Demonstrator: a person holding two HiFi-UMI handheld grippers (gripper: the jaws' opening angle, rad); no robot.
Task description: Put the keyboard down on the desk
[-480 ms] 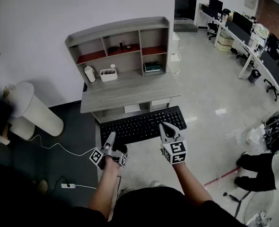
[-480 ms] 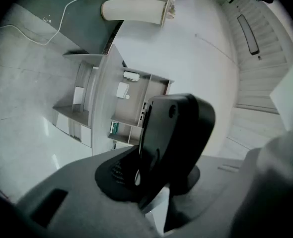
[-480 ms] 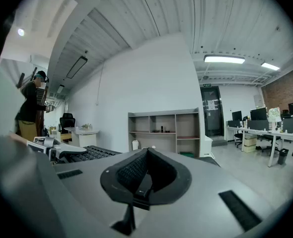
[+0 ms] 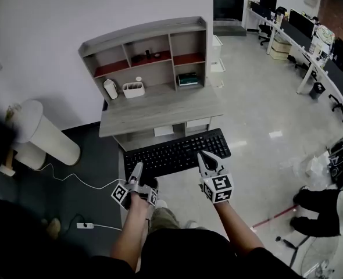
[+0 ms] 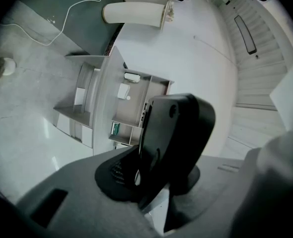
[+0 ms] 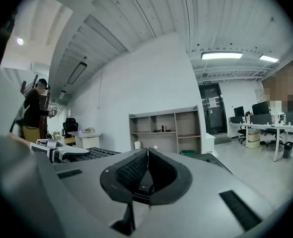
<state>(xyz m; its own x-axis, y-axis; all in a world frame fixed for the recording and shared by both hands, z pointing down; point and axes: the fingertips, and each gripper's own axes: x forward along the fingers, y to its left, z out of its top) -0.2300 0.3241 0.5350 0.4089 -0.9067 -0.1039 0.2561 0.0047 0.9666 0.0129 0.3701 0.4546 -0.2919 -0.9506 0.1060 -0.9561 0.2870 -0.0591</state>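
I hold a black keyboard (image 4: 171,154) in the air just in front of the grey desk (image 4: 154,112), level with its front edge. My left gripper (image 4: 138,168) is turned on its side and shut on the keyboard's near left edge. In the left gripper view the black keyboard (image 5: 174,133) fills the gap between the jaws. My right gripper (image 4: 201,154) is shut, with its tips at the near right edge. The right gripper view shows its jaws (image 6: 147,155) meeting with nothing between them, and the keyboard (image 6: 89,154) behind them. I cannot tell whether the tips touch it.
The desk carries a shelf unit (image 4: 145,54), a white container (image 4: 134,90) and a white bottle (image 4: 110,89). A white bin (image 4: 43,135) and a white cable with a power strip (image 4: 84,226) lie on the floor at left. Office desks (image 4: 317,63) stand at right.
The keyboard and both grippers stand almost where they were. A trouser leg of the person has come into view below the left arm.
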